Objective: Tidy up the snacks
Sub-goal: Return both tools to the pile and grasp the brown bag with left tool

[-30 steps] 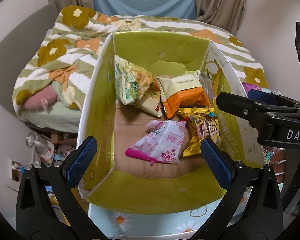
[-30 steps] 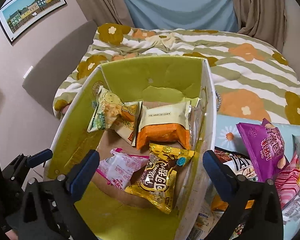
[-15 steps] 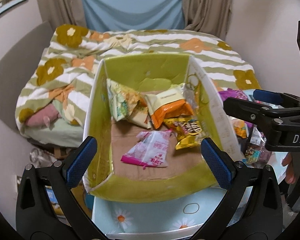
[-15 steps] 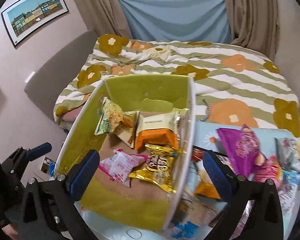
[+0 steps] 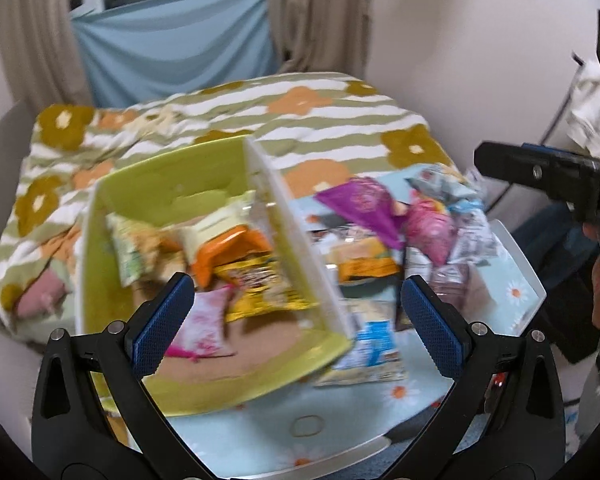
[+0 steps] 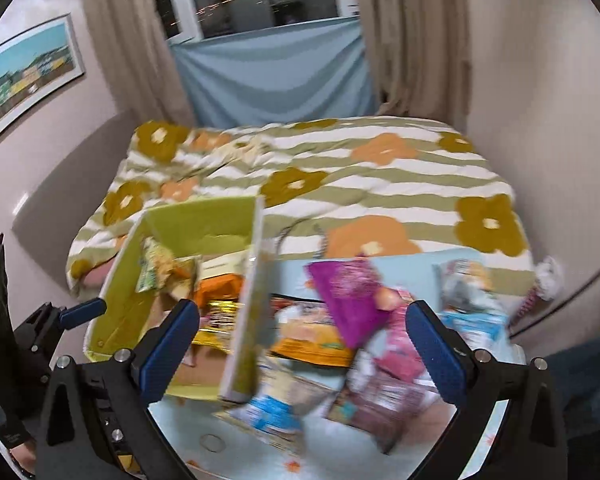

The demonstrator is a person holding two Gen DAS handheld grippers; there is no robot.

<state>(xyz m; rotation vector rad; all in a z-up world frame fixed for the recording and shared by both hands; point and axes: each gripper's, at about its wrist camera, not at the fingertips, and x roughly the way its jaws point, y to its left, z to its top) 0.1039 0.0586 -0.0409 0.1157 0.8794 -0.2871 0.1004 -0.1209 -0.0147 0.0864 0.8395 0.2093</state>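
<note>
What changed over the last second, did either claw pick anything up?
No pickup. Both claws, left and right, pulled back from over the green box and swung right toward the loose snack pile. Both stay open and empty; the packets in the box look unmoved.

Floral striped bedspread (image 6: pixel 340 176), framed picture (image 6: pixel 28 72)

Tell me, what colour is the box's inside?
Yellow-green walls, brown floor; clearest from the left wrist.
</note>
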